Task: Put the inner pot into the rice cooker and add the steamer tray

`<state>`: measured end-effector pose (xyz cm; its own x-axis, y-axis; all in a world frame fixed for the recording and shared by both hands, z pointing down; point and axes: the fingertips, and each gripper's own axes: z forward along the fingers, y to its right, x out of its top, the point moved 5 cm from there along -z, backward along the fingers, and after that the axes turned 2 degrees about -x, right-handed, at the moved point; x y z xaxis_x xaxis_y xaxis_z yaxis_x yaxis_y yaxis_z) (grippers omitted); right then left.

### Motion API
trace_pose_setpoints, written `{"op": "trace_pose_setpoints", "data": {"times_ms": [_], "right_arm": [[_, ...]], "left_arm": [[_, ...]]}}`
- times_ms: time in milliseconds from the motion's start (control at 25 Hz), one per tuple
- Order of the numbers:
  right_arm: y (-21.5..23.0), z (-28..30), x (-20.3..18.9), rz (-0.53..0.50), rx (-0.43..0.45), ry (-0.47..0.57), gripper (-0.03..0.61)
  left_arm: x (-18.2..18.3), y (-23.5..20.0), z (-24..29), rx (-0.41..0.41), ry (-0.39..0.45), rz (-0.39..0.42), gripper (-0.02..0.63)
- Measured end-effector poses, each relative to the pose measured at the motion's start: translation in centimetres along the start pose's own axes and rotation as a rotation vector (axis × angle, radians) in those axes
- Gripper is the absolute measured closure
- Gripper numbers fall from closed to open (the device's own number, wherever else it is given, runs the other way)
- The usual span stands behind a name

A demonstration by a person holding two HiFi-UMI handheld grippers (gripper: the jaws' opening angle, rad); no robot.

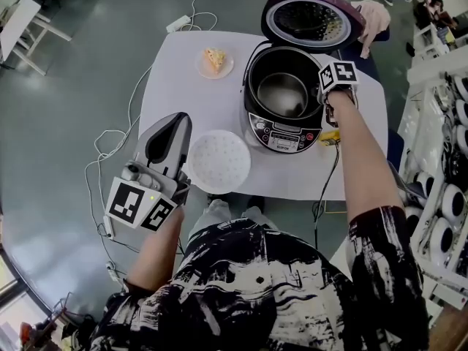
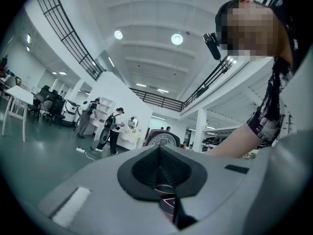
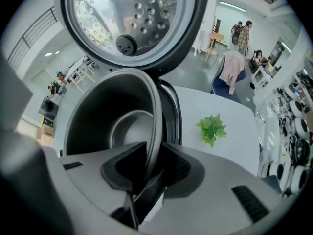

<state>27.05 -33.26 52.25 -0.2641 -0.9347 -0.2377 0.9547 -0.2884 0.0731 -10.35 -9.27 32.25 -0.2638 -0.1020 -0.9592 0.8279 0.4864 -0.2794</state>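
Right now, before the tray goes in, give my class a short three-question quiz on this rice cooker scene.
1. Multiple choice: between the jaws of the right gripper stands A) the rim of the inner pot, B) a plate, C) a cable.
2. True or false: the lid of the rice cooker is shut.
3. Where does the steamer tray lie?
Key: 1 A. 2 False, it stands open. 3 On the table, outside the cooker.

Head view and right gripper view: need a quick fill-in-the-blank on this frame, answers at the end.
1. The inner pot sits in the rice cooker, whose lid stands ____.
2. The steamer tray lies on the ____.
3. The gripper with the pot's rim between its jaws is the ____ one.
Missing words: open; table; right.
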Motion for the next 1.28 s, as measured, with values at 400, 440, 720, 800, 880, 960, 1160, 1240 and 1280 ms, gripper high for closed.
{"op": "trace_pose_setpoints", "data": {"times_ms": [400,440,720,800,880,960,1160,1240,1280], "right_arm": [[0.9,-1.2,-2.3,0.074,0.108,-0.022,0.509],[1.0,-1.3,-2.6,0.085,0.12,-0.013,0.512],[0.6,-2.2,-3.9,0.1,0.172,0.037,0.506],[0.6,-3.0,-4.1,0.07,0.16,0.055,0.516],[0.5,-4.3,-4.3,0.021,0.151,0.089,0.555],[-0.2,-6.1,-4.4,-0.034,0.182,0.145,0.555],[-5.1,-14.1,-6.9,-0.203,0.379,0.357,0.555],[-9.2,-16.8,-10.7,-0.309,0.504,0.385,0.555],[-11.3,-17.3,-13.0,-0.353,0.56,0.382,0.555]], "left_arm": [[0.1,1.0,0.0,-0.029,0.008,-0.001,0.609],[0.1,1.1,0.0,-0.033,0.008,0.001,0.609],[0.3,2.5,0.4,-0.068,-0.003,0.009,0.609],[0.4,2.8,0.5,-0.078,-0.005,0.012,0.609],[0.7,3.0,0.5,-0.087,-0.003,0.017,0.609],[1.0,3.1,0.5,-0.093,0.0,0.023,0.609],[1.7,2.5,0.9,-0.108,0.012,0.045,0.609],[1.5,2.2,0.8,-0.109,0.0,0.048,0.609],[1.3,2.0,0.6,-0.107,-0.01,0.047,0.609]]}}
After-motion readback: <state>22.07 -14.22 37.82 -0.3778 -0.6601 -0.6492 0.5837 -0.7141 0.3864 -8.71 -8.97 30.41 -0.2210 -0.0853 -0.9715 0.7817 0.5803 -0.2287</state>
